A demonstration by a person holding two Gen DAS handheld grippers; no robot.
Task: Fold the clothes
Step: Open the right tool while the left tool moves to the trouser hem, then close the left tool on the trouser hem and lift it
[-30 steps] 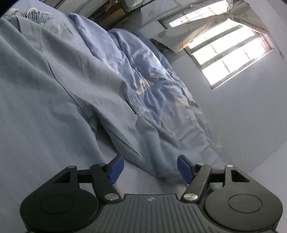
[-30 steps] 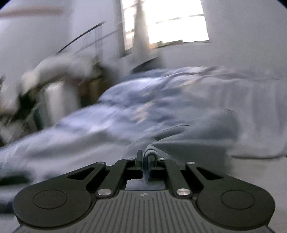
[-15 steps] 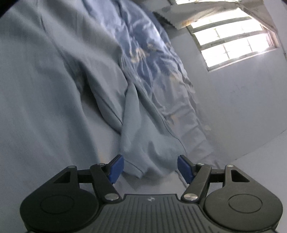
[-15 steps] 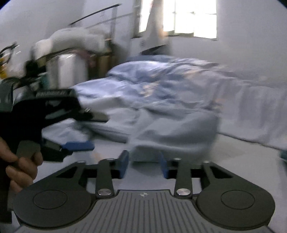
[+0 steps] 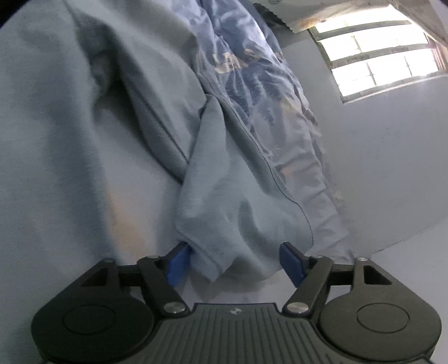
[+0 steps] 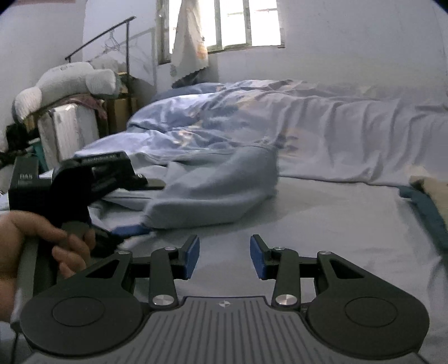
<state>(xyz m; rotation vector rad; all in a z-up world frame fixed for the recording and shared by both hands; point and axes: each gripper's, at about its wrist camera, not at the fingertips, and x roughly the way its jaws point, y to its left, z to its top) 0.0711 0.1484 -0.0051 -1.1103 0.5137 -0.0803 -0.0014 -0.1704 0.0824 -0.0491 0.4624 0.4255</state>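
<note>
A light blue garment lies on the bed. Its folded-over sleeve end reaches between the blue fingers of my left gripper, which is open around it. In the right wrist view the garment lies in a folded lump at mid-left, with my left gripper and the hand that holds it just left of it. My right gripper is open and empty over the sheet, a short way in front of the garment.
A rumpled blue duvet covers the far side of the bed. A teal and beige cloth lies at the right edge. A plush toy on boxes stands at the left, below a clothes rail. The window is behind.
My right gripper has let go of the garment, opened and drawn back. The sleeve now lies folded over. My left gripper has moved in until the sleeve end is between its fingers.
</note>
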